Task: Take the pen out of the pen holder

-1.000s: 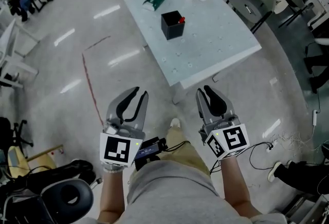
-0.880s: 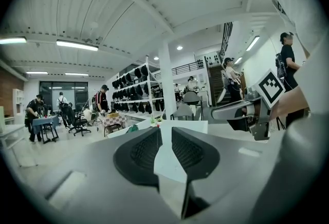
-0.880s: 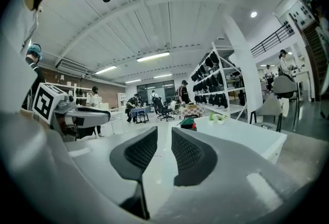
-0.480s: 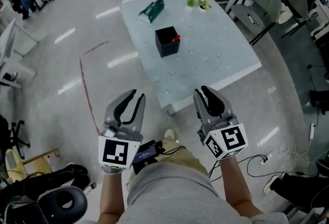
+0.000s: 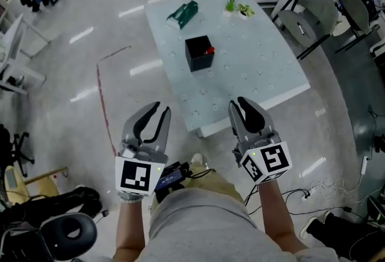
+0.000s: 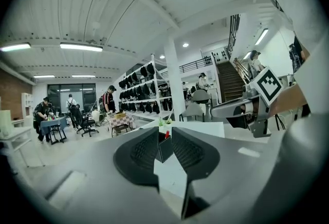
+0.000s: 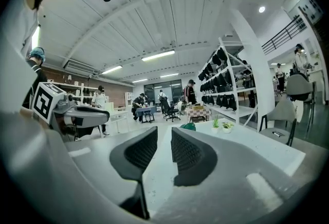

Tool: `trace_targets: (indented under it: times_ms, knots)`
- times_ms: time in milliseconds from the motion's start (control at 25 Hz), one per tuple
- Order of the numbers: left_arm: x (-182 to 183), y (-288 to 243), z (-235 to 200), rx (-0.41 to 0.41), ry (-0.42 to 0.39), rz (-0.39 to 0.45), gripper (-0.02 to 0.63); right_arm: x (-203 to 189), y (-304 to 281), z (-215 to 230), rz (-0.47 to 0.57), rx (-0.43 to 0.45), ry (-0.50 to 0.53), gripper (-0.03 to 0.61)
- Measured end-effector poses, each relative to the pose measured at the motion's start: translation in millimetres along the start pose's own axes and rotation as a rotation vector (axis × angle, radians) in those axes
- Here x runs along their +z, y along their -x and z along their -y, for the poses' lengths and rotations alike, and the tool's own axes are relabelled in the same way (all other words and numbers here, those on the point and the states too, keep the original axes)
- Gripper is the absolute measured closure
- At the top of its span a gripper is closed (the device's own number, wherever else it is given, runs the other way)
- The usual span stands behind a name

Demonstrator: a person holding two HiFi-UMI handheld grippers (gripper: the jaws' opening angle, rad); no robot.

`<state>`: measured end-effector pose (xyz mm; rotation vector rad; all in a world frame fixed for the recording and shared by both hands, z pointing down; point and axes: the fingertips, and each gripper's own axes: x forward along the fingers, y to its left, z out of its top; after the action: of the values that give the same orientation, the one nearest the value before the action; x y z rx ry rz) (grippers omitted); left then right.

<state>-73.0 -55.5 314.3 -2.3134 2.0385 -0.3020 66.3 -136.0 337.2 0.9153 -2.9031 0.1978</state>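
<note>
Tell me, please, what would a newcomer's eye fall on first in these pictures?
First come the two grippers held out low in the head view, the left gripper and the right gripper, each bearing a square-marker cube, both open and empty. Beyond them, a black pen holder with a red-topped pen stands near the middle of the pale table. At the table's far edge lie a green object and two small potted plants.

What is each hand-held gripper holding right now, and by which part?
Nothing. The left hand-held gripper and right hand-held gripper both have jaws apart and empty; the pen sits in the pen holder, far from both.
</note>
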Motion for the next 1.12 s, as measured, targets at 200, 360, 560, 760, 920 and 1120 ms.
trace_targets:
  times_ms: [200, 360, 560, 760, 920, 1120]
  knots:
    - [-0.1, -3.4, -5.3, 0.019, 0.015, 0.002, 0.537, 2.2, -9.1, 2.0, 0.009, 0.007, 0.000, 0.491]
    - [-0.5, -13.0, -7.1, 0.004, 0.015, 0.002, 0.537, 1.7, -14.6, 7.2, 0.010, -0.006, -0.009, 0.492]
    - [0.4, -33.2, -14.0, -0.027, 0.010, 0.014, 0.537, 2.5, -26.6, 16.5, 0.006, -0.030, -0.008, 0.491]
    - [2.4, -55.7, -25.7, -0.056, 0.007, 0.028, 0.537, 3.8, -41.9, 26.6, 0.000, -0.056, -0.007, 0.491]
    - [1.2, -71.5, -34.1, -0.080, 0.012, 0.027, 0.537, 5.8, -56.2, 34.3, -0.007, -0.075, -0.010, 0.492]
    - [-6.7, -90.2, -46.9, -0.098, 0.022, 0.008, 0.534, 5.4, -78.7, 46.6, -0.018, -0.093, -0.017, 0.491]
